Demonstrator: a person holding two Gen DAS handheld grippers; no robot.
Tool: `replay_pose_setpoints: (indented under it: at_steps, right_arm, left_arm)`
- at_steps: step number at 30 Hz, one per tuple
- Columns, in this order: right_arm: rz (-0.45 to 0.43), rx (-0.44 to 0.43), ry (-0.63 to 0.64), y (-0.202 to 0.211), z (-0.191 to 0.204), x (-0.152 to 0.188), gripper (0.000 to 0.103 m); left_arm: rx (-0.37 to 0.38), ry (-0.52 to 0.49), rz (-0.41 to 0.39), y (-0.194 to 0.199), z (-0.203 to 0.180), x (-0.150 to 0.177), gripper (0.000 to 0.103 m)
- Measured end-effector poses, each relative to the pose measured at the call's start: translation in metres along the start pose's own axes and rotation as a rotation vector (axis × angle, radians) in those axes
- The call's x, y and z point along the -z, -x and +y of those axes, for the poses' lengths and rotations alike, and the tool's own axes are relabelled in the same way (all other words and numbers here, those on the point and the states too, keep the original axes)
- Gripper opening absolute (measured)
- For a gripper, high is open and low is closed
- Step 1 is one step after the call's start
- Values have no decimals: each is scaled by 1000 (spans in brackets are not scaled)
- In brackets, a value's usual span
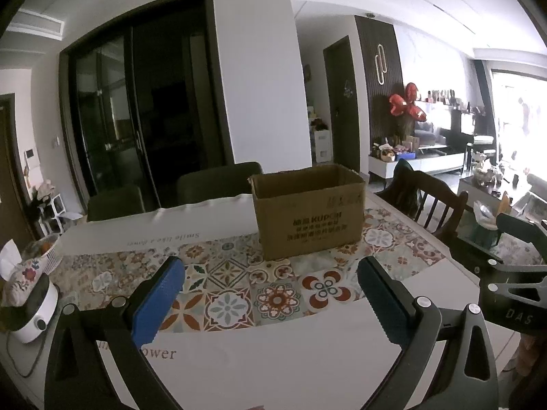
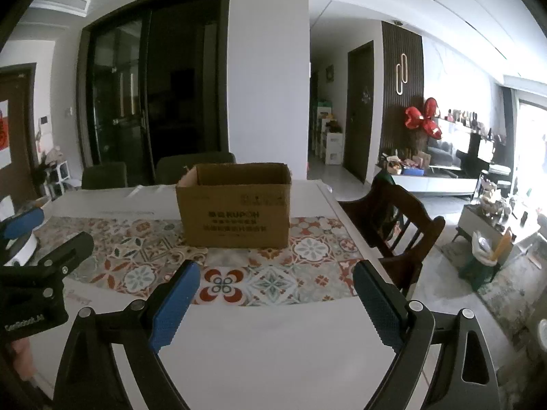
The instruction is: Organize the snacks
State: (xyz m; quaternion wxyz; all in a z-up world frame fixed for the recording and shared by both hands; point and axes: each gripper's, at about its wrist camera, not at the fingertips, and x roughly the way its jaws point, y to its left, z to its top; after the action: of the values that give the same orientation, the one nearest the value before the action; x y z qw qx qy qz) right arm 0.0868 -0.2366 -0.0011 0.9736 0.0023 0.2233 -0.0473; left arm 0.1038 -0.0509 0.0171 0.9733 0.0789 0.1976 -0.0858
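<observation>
Basically nothing was picked yet. Far left sat a tissue pouch atop a white appliance. Left gripper hovered over the table, fingers spread, holding nothing. Box stood open-topped mid-table, on the far part of the tiled runner. Right gripper was likewise spread and empty, just near of the box. A chair stood right. No snacks showed; likely start step. Next move probably calls for locating snacks, then loading the box.
</observation>
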Motion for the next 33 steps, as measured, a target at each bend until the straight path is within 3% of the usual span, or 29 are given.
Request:
replay_pose_setpoints:
  at_steps: [33]
  right_arm:
    - [3, -1, 0, 3, 1, 1, 92]
  left_arm:
    - [-1, 1, 0, 1, 0, 0, 103]
